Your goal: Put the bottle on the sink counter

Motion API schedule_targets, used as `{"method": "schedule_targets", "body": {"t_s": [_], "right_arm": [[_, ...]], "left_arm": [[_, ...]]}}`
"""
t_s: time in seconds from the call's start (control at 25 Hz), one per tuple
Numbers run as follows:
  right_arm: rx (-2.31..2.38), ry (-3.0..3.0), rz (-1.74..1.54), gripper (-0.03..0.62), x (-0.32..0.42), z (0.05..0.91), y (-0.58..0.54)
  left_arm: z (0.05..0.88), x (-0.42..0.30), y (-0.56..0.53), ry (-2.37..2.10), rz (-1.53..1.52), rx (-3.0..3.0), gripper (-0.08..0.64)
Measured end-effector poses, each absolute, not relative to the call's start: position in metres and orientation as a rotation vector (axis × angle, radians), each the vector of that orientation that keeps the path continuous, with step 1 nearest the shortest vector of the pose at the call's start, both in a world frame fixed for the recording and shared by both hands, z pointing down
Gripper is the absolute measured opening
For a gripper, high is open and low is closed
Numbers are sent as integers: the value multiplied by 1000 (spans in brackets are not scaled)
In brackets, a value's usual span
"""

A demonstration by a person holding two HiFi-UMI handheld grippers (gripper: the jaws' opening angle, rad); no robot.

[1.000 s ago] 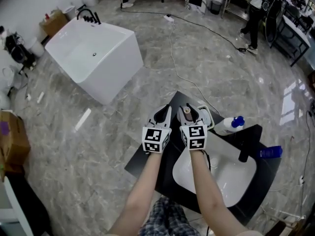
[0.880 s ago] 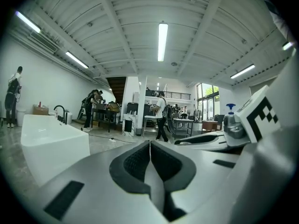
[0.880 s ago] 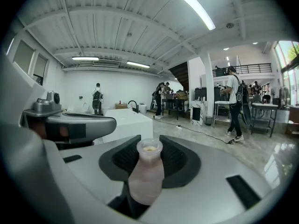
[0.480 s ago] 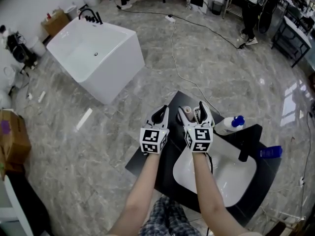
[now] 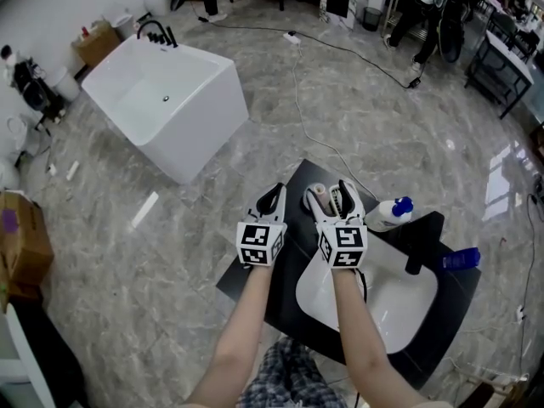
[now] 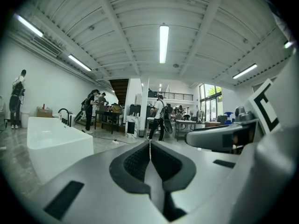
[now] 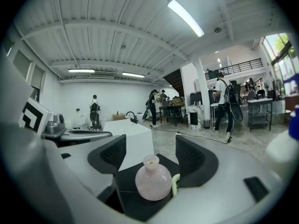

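Note:
A small pink round-bellied bottle point(image 7: 153, 180) stands upright on the black sink counter point(image 5: 255, 283), at its far corner. In the head view the bottle point(image 5: 320, 195) shows between the fingers of my right gripper point(image 5: 330, 192). The right gripper view has the jaws of that gripper point(image 7: 150, 148) wide on either side of the bottle with a gap at each pad; they are closing a little. My left gripper point(image 5: 274, 195) hovers just left of it, shut and empty, its pads point(image 6: 149, 146) meeting.
A white basin point(image 5: 382, 300) is set into the counter, with a black faucet point(image 5: 416, 249), a white blue-capped bottle point(image 5: 391, 212) and a blue bottle point(image 5: 463, 259) on its right. A white bathtub point(image 5: 161, 100) stands on the marble floor far left. People walk at the back.
My right gripper was shut on the pink bottle a second ago; its jaws have spread apart and the bottle now stands free on the counter. Both grippers shifted slightly.

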State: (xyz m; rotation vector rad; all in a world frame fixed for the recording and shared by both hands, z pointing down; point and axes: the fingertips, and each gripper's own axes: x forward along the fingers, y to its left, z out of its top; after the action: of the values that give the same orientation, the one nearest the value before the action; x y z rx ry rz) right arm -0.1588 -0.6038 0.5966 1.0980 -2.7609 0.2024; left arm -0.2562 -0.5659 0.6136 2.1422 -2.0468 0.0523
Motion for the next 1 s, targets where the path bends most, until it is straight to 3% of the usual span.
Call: {"method": "schedule_targets", "body": {"t_s": [0.24,0.48,0.76,1.0], "right_arm": [[1116,-2766,206,182,-122,549,-571],[1209,-2764,181,80,-75,498,-538],[1335,-2755,121,22,-9,452,-496],[1420,-2756,80,17,33,420,-468]], "left_arm": [[563,-241,-535,-2050,35,2172,31],[504,-220,-489,-2074,82,2227,31],[465,-188,-439,-2028,9,2262,29],[440,-173,-408,-2002,-35,2305,28]]}}
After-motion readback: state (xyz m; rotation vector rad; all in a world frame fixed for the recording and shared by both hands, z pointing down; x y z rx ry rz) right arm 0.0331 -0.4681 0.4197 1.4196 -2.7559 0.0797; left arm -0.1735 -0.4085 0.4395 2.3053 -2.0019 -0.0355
